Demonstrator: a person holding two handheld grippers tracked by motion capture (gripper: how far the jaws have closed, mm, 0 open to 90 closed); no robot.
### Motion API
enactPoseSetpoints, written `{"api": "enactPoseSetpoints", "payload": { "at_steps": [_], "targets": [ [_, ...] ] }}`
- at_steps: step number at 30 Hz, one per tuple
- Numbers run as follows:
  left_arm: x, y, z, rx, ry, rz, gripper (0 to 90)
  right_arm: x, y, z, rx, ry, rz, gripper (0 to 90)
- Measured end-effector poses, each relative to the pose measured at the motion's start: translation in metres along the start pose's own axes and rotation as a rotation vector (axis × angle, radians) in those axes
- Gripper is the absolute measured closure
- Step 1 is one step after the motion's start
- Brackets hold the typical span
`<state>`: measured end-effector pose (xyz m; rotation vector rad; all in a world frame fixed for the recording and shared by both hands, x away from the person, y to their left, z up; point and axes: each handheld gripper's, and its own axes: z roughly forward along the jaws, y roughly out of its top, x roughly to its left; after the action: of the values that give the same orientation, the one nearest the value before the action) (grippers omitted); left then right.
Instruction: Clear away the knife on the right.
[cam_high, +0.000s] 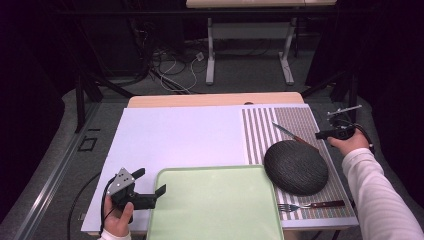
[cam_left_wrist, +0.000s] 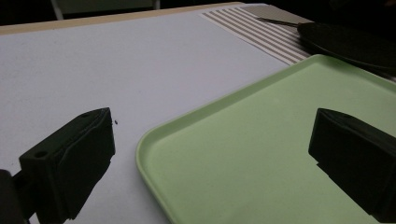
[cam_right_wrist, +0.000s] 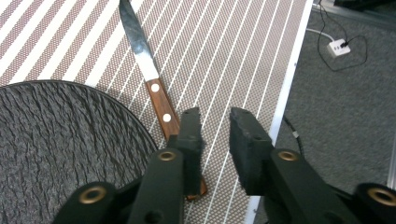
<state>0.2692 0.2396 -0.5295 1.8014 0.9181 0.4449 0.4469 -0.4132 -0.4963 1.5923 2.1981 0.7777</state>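
My left gripper (cam_high: 150, 181) rests at the table's front left, beside the left rim of a pale green tray (cam_high: 215, 210). Its jaws stand wide open, one over the white board and one over the tray (cam_left_wrist: 261, 121), with nothing between them (cam_left_wrist: 212, 140). My right gripper (cam_high: 321, 134) hovers above the right edge of the striped placemat (cam_high: 260, 130). Its jaws are slightly apart and hold nothing (cam_right_wrist: 215, 114). Below them lies a knife (cam_right_wrist: 154, 84) with a wooden handle, its blade pointing away. The handle end is hidden behind one jaw. A dark round plate (cam_right_wrist: 60, 149) sits beside the knife (cam_high: 292, 136).
A fork (cam_high: 312, 205) with a wooden handle lies on the placemat in front of the dark plate (cam_high: 296, 167). A white board (cam_high: 180, 135) covers most of the table. Past the table's right edge are grey floor, cables and a power strip (cam_right_wrist: 338, 46).
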Motion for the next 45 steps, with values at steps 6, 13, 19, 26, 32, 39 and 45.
{"api": "enactPoseSetpoints", "payload": {
  "at_steps": [6,13,19,26,32,39,45],
  "targets": [
    [0.0,0.0,0.0,-0.002,-0.002,0.001,0.6,0.005,0.014,-0.004,-0.008,-0.005,-0.051,64.9],
    [0.0,0.0,0.0,-0.004,-0.003,0.0,0.6,0.013,0.027,-0.002,-0.054,-0.03,-0.125,53.5],
    [0.001,0.0,0.0,-0.007,0.001,-0.001,0.6,0.019,0.034,0.001,-0.043,-0.029,-0.173,50.3],
    [0.001,0.0,0.0,-0.004,-0.002,-0.001,0.6,0.022,0.042,0.002,-0.054,-0.042,-0.197,43.2],
    [0.001,0.0,0.0,-0.004,-0.003,-0.002,0.6,0.026,0.045,0.006,-0.044,-0.039,-0.237,43.0],
    [0.001,0.0,0.0,-0.006,-0.003,-0.003,0.6,0.033,0.048,0.018,-0.008,-0.006,-0.34,45.9],
    [0.001,0.0,0.0,-0.005,-0.002,-0.003,0.6,0.04,0.048,0.029,0.058,0.025,-0.359,53.5]
  ]
}}
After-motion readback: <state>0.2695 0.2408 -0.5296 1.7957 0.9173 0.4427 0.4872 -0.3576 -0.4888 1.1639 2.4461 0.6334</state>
